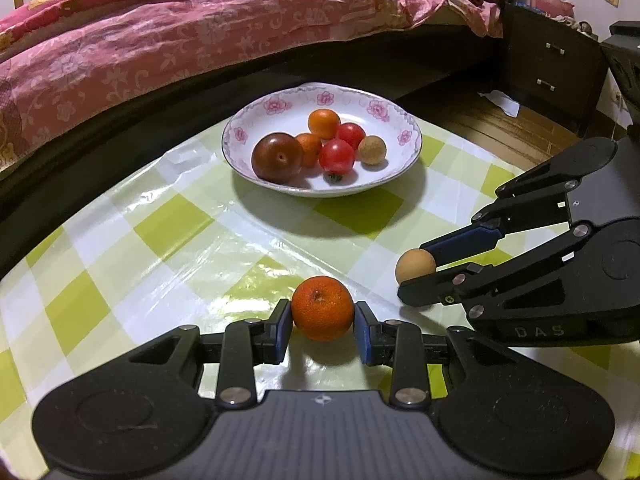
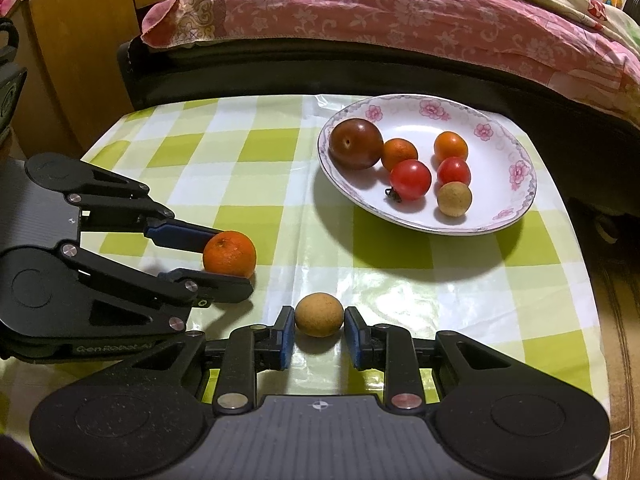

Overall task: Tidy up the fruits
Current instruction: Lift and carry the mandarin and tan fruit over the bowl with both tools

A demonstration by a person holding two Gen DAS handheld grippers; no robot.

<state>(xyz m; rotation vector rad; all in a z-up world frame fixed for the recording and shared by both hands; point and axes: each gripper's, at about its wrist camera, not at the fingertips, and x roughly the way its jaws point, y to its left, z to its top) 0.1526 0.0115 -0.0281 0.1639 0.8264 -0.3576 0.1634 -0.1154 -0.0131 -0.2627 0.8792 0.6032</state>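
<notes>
On the checked tablecloth [image 1: 168, 220] short of the floral plate [image 1: 400, 168], the light, thin-skinned mandarin [image 1: 322, 308] is clamped across its widest girth by the left gripper [image 1: 322, 328], the small, firm longan [image 2: 319, 315] likewise by the right gripper [image 2: 319, 334].

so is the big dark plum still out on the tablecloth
No, the dark plum sits inside the flowered plate beside the small oranges and tomatoes.

Plate [image 1: 400, 176] of fruit on table [image 1: 180, 220], bed [image 1: 160, 40] behind.
</notes>
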